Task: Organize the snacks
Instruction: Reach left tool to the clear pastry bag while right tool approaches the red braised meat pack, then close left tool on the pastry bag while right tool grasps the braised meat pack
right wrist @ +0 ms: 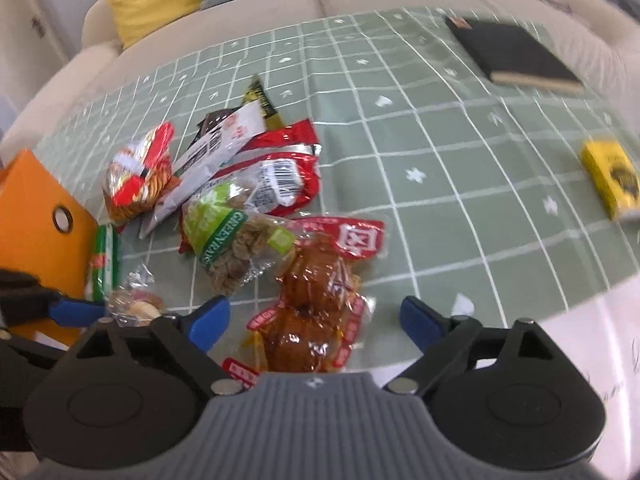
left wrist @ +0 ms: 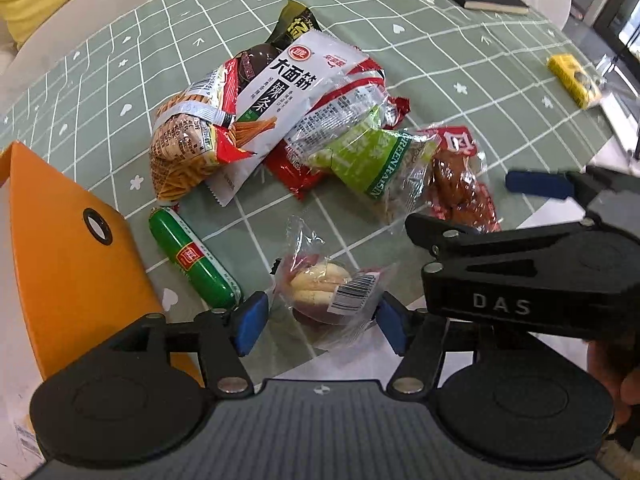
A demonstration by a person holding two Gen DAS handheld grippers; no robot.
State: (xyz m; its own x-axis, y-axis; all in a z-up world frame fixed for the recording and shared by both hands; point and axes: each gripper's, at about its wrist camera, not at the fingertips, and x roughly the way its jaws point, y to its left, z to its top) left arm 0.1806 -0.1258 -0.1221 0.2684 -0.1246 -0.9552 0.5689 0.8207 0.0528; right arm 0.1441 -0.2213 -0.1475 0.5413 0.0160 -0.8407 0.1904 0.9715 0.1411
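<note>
At the lower centre of the left wrist view, the left gripper (left wrist: 316, 322) has its jaws released and spread to either side of a clear-wrapped cookie pack (left wrist: 320, 292), its blue pads just beside the crinkled film, contact not clear. The right gripper (right wrist: 316, 322), lower centre of its own view, is also released, straddling the braised meat pack (right wrist: 316, 304). The remaining snacks sit heaped at mid-frame on the green checked desk (left wrist: 460, 40): a green sausage stick (left wrist: 194, 258), a green raisin bag (left wrist: 380, 164), a white spicy-strip packet (left wrist: 276, 108). An orange box (left wrist: 60, 248) stands at the left edge. The 2 grippers crowd each other, so a collision looks likely; the slack film may also slip from the pads, or the cookies crack if the jaws clench hard.
</note>
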